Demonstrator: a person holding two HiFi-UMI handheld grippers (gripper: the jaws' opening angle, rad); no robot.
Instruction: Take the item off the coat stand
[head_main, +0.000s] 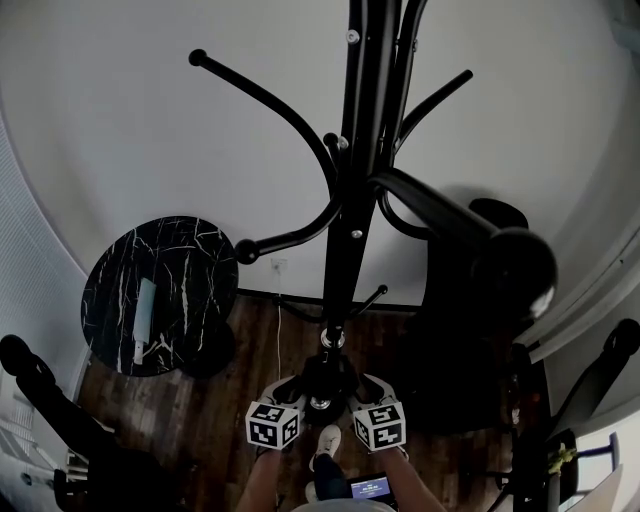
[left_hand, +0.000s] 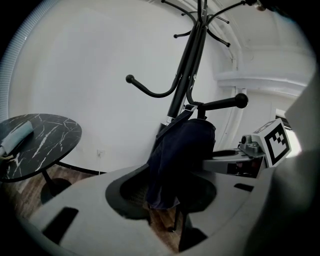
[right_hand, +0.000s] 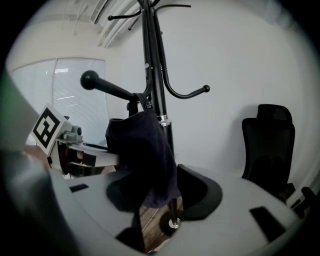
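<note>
One round, black marbled bench (head_main: 190, 250) sits far left in the head view, with a long pale object (head_main: 146, 315) lying on it, well apart from the action. Moving in, the left gripper (head_main: 290, 385) is low at the bottom centre, just beside the pole of the coat stand (head_main: 350, 200). Its marker cube faces up at the camera. Over to the left gripper view, and the jaws stand wide apart, nothing pinched. The dark blue cloth item (left_hand: 182, 150) dangles between them, its lower hem down at the level of the black pads, with clear space on either side.

And the item is on the stand. It hangs by a strap from a knob-ended arm, close in to the black pole, with the white wall behind and the dark wooden floor (head_main: 220, 420) below.

On the far side of the pole comes the right gripper (head_main: 365, 385), level with its partner. The right gripper view shows its jaws spread wide as well. The same cloth hangs slack between them and partly covers the left pad. I can't say for certain whether it brushes that pad, but nothing grips it.

Far right, a black office chair (right_hand: 267, 145) stands against the wall, well clear of both grippers.
</note>
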